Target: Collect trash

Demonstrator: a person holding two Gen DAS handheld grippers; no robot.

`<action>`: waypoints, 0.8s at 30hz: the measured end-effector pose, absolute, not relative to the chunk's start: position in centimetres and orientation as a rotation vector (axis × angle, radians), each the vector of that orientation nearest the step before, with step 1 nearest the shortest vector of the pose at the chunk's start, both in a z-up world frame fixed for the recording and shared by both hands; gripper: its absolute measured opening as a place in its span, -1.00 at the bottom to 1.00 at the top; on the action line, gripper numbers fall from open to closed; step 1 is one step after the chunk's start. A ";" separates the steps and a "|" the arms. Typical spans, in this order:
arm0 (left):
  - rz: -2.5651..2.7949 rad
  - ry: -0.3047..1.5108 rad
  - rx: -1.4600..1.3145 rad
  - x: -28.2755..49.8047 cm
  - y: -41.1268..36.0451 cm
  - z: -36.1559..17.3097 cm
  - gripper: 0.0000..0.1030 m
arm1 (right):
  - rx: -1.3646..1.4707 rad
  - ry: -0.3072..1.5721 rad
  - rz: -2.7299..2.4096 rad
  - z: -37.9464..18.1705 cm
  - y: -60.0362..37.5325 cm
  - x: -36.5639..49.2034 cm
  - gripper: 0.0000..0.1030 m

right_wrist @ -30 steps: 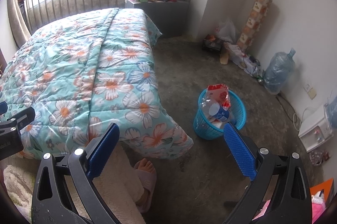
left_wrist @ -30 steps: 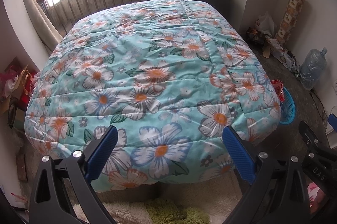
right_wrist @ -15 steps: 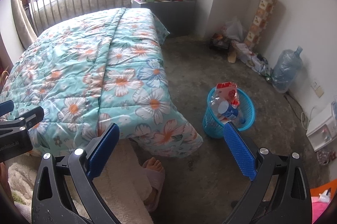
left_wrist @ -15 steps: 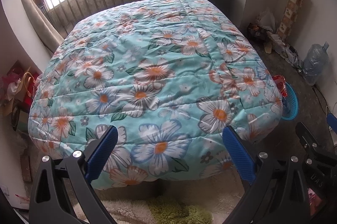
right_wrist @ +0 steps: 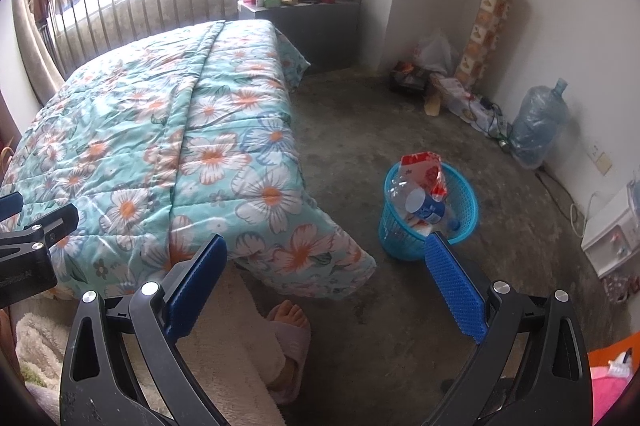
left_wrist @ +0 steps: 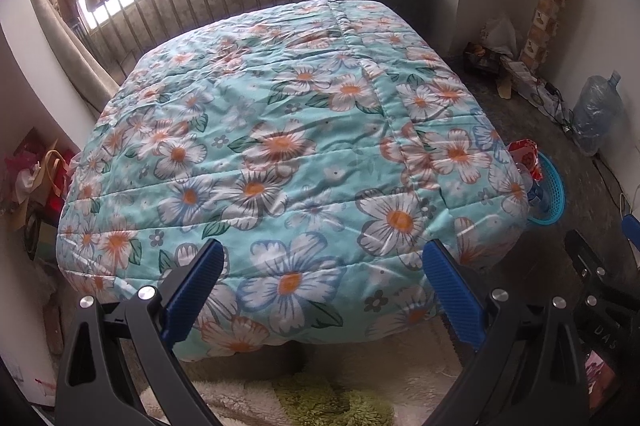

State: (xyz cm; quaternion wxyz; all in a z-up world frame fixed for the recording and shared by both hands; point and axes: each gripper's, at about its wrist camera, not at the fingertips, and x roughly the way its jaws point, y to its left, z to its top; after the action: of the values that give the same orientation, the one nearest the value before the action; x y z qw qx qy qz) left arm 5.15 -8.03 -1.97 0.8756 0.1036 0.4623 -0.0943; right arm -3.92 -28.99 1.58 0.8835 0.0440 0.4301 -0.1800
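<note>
A blue mesh trash basket stands on the concrete floor right of the bed; it holds a clear plastic bottle, a red snack bag and other litter. The left wrist view catches that basket half hidden behind the bed corner. My right gripper hangs open and empty above the floor, short of the basket. Over the foot of the floral quilt, my left gripper is also open with nothing between its blue fingers.
A person's foot in a slipper stands below the right gripper beside a cream rug. A water jug, bags and cables line the right wall. A cluttered cabinet sits behind the bed.
Both grippers have drawn back and a little higher; the bed and basket look smaller and farther. Both stay open and empty.
</note>
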 end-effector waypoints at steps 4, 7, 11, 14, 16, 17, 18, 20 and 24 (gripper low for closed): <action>-0.202 0.960 0.225 4.9 -8.4 -1.9 0.89 | 0.100 0.892 -0.383 1.6 -29.5 -4.2 0.85; -0.205 0.957 0.230 4.8 -8.7 -1.8 0.89 | 0.104 0.889 -0.387 1.6 -29.8 -4.3 0.85; -0.210 0.953 0.236 4.8 -8.9 -1.6 0.89 | 0.109 0.884 -0.393 1.7 -30.1 -4.5 0.85; -0.213 0.952 0.240 4.7 -9.1 -1.6 0.89 | 0.112 0.881 -0.396 1.7 -30.3 -4.6 0.85; -0.215 0.952 0.242 4.7 -9.2 -1.6 0.89 | 0.114 0.879 -0.397 1.7 -30.4 -4.6 0.85; -0.215 0.953 0.242 4.7 -9.2 -1.6 0.89 | 0.114 0.880 -0.397 1.7 -30.4 -4.7 0.85; -0.215 0.953 0.242 4.7 -9.1 -1.6 0.89 | 0.113 0.880 -0.397 1.7 -30.4 -4.7 0.85; -0.214 0.951 0.241 4.6 -9.1 -1.6 0.89 | 0.114 0.879 -0.396 1.7 -30.4 -4.7 0.85; -0.211 0.960 0.239 4.6 -9.1 -1.7 0.89 | 0.113 0.883 -0.396 1.7 -30.4 -4.7 0.85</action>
State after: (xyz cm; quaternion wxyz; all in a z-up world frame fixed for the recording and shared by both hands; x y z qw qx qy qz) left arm 4.63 -9.13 -1.70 0.8749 0.1143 0.4596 -0.1009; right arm -4.70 -30.44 1.66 0.8836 0.0543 0.4244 -0.1900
